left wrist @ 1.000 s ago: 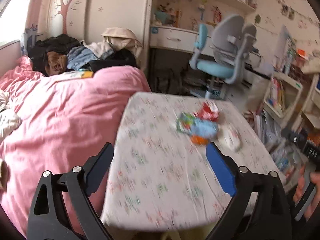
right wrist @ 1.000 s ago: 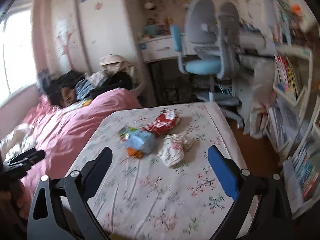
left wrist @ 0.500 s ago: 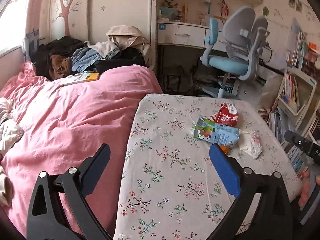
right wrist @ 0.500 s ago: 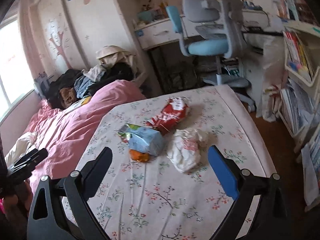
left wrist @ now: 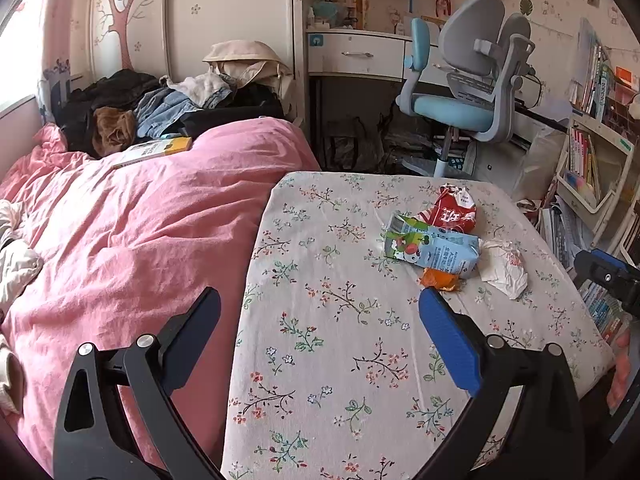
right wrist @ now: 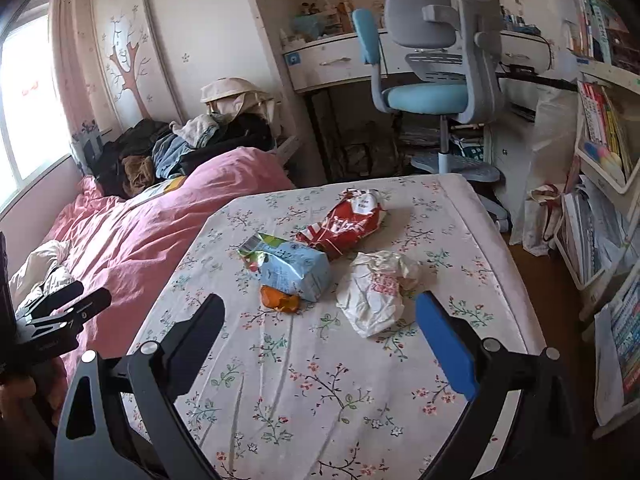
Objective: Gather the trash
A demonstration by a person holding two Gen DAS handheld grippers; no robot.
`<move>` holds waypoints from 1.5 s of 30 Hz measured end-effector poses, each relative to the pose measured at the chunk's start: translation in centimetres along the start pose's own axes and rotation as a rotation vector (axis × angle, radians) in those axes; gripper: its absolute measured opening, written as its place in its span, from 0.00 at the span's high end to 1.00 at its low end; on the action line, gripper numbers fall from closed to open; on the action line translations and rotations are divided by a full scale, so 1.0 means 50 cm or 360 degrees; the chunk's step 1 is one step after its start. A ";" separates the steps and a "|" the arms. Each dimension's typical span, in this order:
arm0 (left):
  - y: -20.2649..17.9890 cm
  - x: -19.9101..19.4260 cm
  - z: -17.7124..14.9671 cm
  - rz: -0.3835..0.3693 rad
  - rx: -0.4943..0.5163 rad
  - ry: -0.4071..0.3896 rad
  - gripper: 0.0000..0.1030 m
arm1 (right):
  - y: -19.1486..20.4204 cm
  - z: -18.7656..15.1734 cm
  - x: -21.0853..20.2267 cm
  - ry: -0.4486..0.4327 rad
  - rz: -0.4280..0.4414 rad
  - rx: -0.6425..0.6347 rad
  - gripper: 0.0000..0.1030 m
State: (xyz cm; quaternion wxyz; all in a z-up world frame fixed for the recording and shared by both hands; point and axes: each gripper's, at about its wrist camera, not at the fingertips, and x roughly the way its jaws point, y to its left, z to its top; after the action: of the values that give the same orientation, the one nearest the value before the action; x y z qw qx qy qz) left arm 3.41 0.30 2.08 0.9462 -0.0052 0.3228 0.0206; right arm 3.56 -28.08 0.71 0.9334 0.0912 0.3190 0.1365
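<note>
Trash lies in a cluster on the floral-cloth table: a red snack bag, a light blue drink carton, a small orange wrapper and a crumpled white wrapper. The left wrist view shows them too: the red bag, the carton, the orange wrapper, the white wrapper. My left gripper is open and empty over the table's left part. My right gripper is open and empty, just short of the trash.
A pink-covered bed adjoins the table on the left, with a clothes pile at its far end. A blue-grey desk chair and desk stand behind. Bookshelves line the right side.
Both grippers have moved closer over the table and steadied; the trash now appears larger and sharper in both views. Jaws stay open.
</note>
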 end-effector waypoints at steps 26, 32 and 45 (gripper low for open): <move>-0.002 0.010 -0.002 0.0005 0.0002 0.0021 0.07 | 0.006 -0.008 0.006 0.0043 -0.0023 -0.0045 0.10; -0.001 0.013 0.000 -0.0004 -0.0001 0.0034 0.07 | 0.001 -0.010 0.004 0.0045 -0.0034 -0.0049 0.10; -0.007 0.017 -0.006 -0.0035 -0.0005 0.0054 0.07 | -0.010 -0.012 0.000 0.0049 -0.0058 -0.0058 0.10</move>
State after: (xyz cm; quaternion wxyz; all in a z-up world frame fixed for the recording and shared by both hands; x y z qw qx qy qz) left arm 3.89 -0.04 1.34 0.9408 -0.0107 0.3386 0.0106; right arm 3.30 -28.52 0.10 0.9322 0.0662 0.3325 0.1268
